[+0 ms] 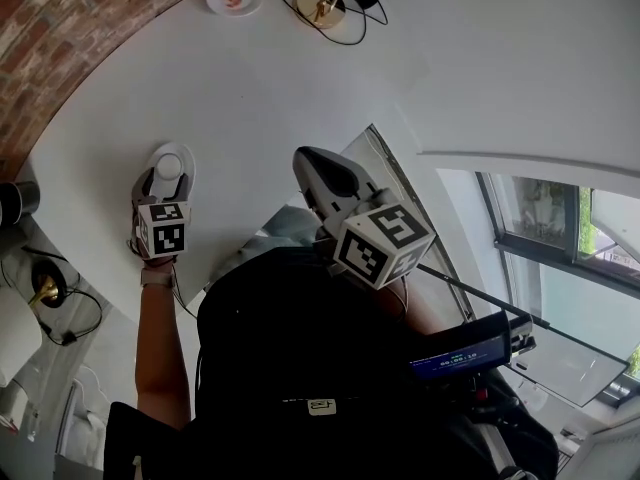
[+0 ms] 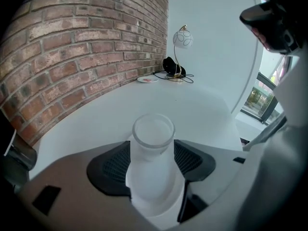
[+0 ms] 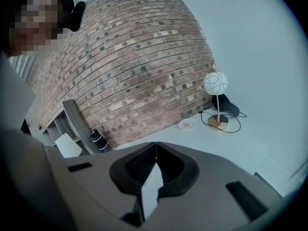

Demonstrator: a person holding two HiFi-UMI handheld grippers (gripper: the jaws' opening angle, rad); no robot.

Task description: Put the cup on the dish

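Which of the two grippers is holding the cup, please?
The left gripper: the cup stands clamped between its fingers, whereas the right gripper has its fingers closed together on nothing.

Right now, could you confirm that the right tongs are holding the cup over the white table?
Not quite: the left tongs hold the cup over the white table, as the left gripper view shows. The right tongs are shut, empty.

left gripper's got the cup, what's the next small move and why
Probably carry the cup forward across the table toward the small dish beside the lamp. The left gripper is shut on the cup, and the dish sits well ahead by the brick wall.
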